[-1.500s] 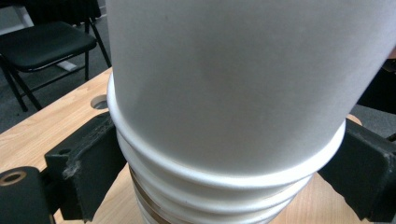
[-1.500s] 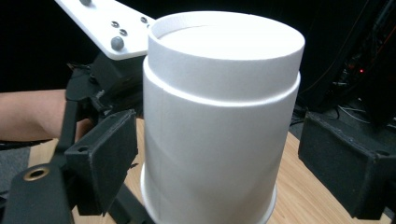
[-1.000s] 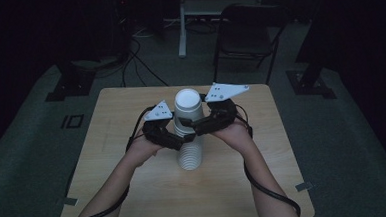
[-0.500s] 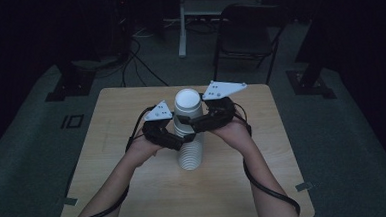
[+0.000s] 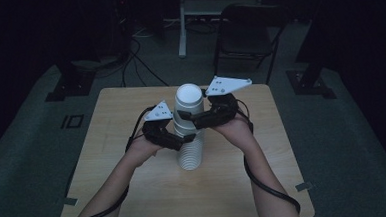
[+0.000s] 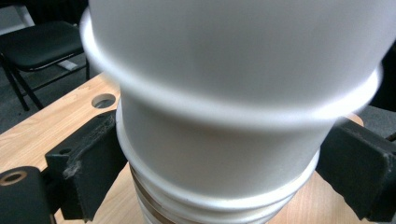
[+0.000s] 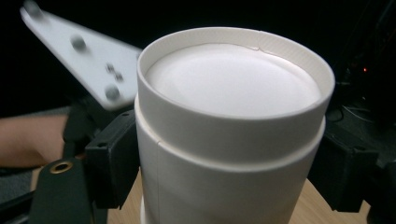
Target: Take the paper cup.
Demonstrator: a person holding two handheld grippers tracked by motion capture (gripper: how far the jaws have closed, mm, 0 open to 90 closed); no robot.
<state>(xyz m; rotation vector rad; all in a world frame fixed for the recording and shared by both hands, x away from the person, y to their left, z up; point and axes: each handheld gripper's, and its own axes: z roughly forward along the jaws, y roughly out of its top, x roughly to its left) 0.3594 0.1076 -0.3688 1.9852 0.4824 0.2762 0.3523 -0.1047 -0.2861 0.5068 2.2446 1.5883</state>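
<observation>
A tall stack of upside-down white paper cups [image 5: 191, 148] stands mid-table. My left gripper [image 5: 184, 139] comes in from the left, its pads [image 6: 88, 163] pressed on the stack [image 6: 224, 140] partway up. My right gripper [image 5: 187, 121] reaches in from the right at the top cups [image 5: 189, 102]. Its jaws have just been closing and now press both sides of the uppermost cups [image 7: 233, 116], whose flat base faces up. The left gripper's grey plate [image 7: 84, 51] shows behind the stack.
The wooden table [image 5: 135, 191] has a round hole [image 6: 103, 100] near its edge. A black folding chair [image 5: 247, 30] and a white post [image 5: 181, 24] stand beyond the far edge, with cables and black stand bases [image 5: 65, 90] on the dark floor.
The right gripper's jaws have drawn a little closer around the top of the stack. The left gripper and the stack have stayed put.
</observation>
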